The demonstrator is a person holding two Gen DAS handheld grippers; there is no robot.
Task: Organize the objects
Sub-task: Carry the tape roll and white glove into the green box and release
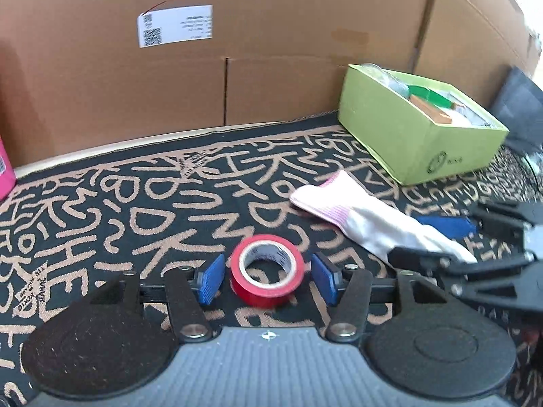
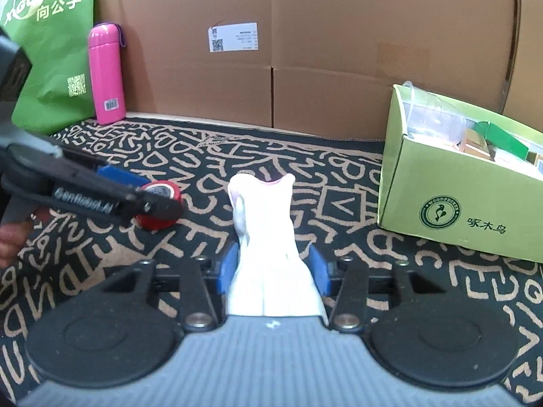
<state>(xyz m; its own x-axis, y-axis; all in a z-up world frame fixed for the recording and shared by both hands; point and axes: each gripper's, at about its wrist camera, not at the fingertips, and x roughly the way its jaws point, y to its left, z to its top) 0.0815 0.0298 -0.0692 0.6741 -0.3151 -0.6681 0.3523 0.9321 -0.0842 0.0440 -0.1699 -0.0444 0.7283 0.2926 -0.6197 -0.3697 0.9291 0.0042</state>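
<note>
Jaws, left: we see the left gripper (image 1: 268,276) spread wide, its blue pads (image 1: 211,279) standing on either side of the red tape roll (image 1: 267,278) with a gap showing at each side; nothing is held.
Jaws, right: the right gripper (image 2: 273,273) has its blue pads against both sides of the white sock (image 2: 268,247); we read this as a narrow hold on the sock's lower part.
Red tape roll: it lies flat on the patterned cloth (image 1: 112,217), hole upward, between the left jaws.
White sock: it stretches away from the right jaws across the cloth, its pink-edged cuff (image 2: 261,181) at the far end; from the left wrist view we see it lying to the right of the tape, apart from it.
Green box (image 2: 451,203): open-topped, at the right on the cloth, with green and brown packets and clear plastic inside.
Pink bottle (image 2: 105,74): upright at the far left, just beside a green bag (image 2: 51,51).
Backdrop: cardboard panels (image 1: 237,51) with a white label (image 1: 174,25).
</note>
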